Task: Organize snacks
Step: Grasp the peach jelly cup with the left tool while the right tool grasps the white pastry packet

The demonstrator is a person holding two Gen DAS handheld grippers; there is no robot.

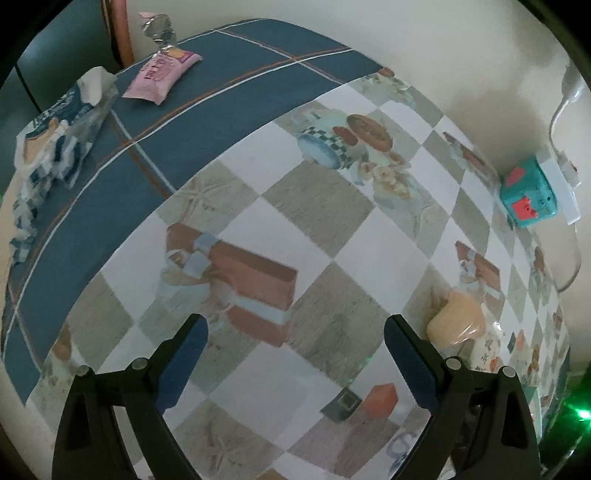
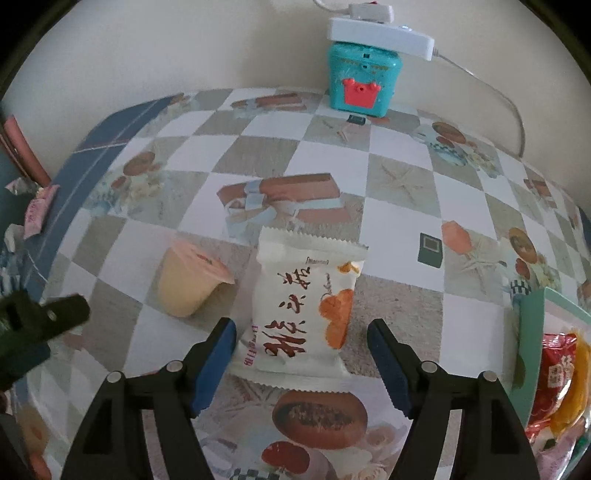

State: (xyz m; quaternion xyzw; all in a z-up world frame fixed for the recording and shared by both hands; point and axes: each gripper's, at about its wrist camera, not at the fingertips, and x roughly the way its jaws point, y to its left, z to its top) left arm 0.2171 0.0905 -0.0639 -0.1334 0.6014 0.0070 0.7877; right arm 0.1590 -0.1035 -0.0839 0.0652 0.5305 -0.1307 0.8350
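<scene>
— What sits by the wall at twelve o'clock?
— A teal toy box point(image 2: 361, 85) with a red crown on its front, a white power strip point(image 2: 380, 34) resting on top — its cable point(image 2: 491, 92) curves off toward two o'clock.
— And underneath?
— A checkered tablecloth point(image 2: 399, 218) printed with gift boxes and pastries; a blue plaid cloth point(image 1: 229, 74) borders it.

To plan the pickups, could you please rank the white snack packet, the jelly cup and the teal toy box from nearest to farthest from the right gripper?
1. White snack packet, between the open right gripper fingers.
2. Jelly cup, left.
3. Teal toy box, far, by the wall.
</scene>
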